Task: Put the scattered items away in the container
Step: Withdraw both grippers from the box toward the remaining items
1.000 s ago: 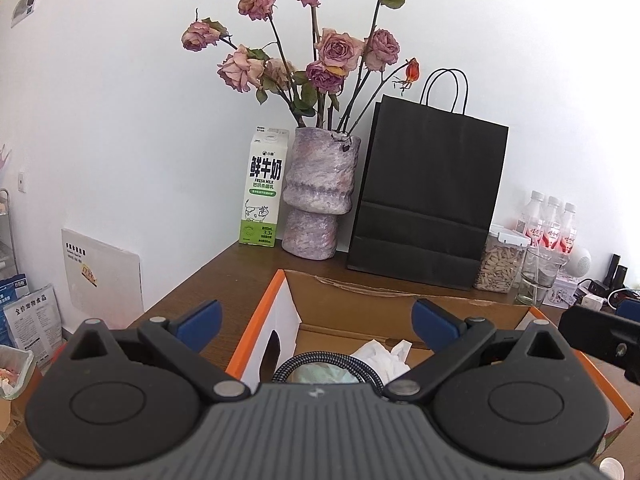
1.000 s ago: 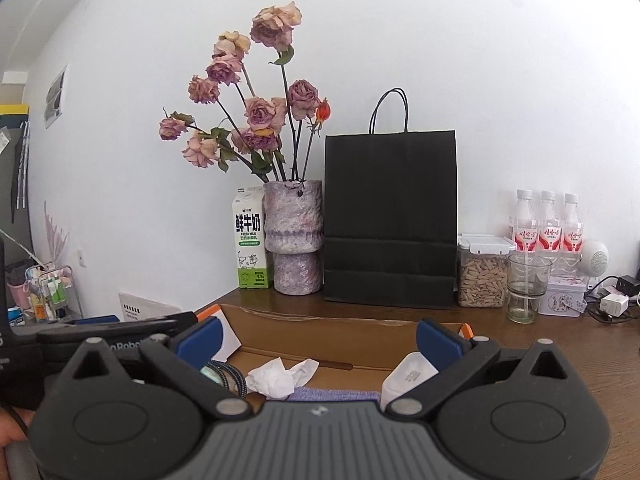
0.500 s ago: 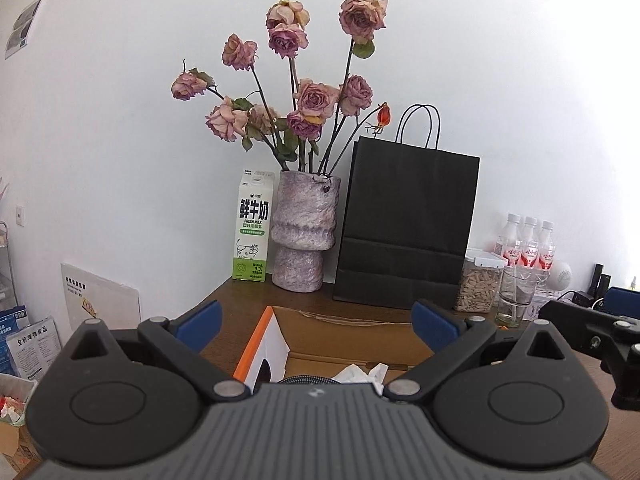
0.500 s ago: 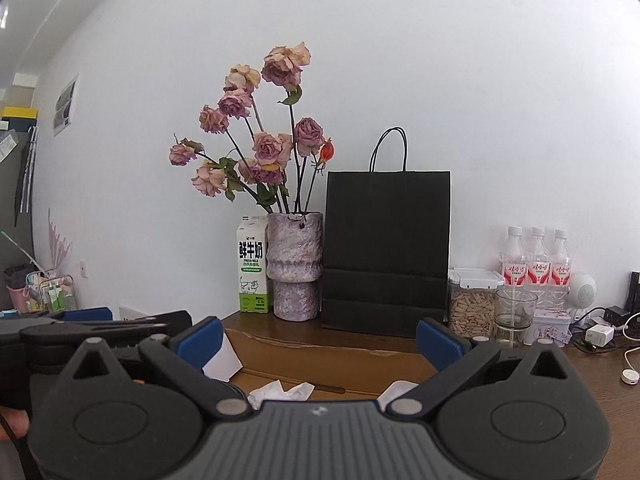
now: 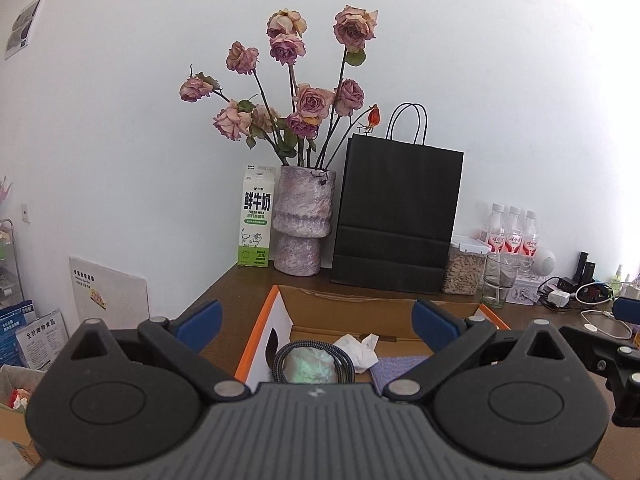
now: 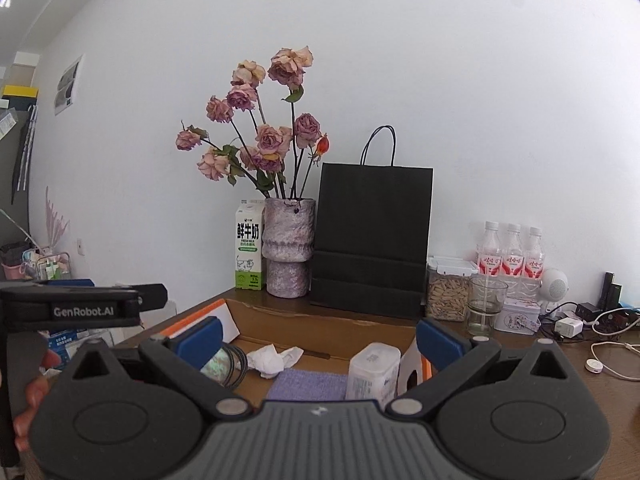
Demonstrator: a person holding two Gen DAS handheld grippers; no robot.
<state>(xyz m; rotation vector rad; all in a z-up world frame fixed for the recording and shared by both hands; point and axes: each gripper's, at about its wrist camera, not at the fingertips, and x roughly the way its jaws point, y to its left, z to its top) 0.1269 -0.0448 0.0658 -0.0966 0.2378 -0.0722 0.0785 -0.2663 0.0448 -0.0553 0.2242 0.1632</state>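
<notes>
An open cardboard box (image 5: 344,312) with orange edges sits on the brown table; it also shows in the right wrist view (image 6: 320,326). Inside lie a coiled dark cable (image 5: 316,350) around a pale green item, a crumpled white tissue (image 5: 360,350), a purple cloth (image 5: 396,366) and a white plastic jar (image 6: 374,368). My left gripper (image 5: 316,320) is open and empty, held above the box's near side. My right gripper (image 6: 318,338) is open and empty, also above the box. The left gripper's body shows at the left of the right wrist view (image 6: 80,306).
Along the wall stand a milk carton (image 5: 256,216), a vase of dried roses (image 5: 304,220), a black paper bag (image 5: 396,220), a seed jar (image 5: 464,268), a glass (image 5: 498,282), three bottles (image 5: 512,232) and chargers with cables (image 6: 600,344). The table's left edge drops to boxes (image 5: 24,336).
Both grippers have pulled back and up from the box; the vase, bag and box look smaller and lower in view. Both stay open and empty.
</notes>
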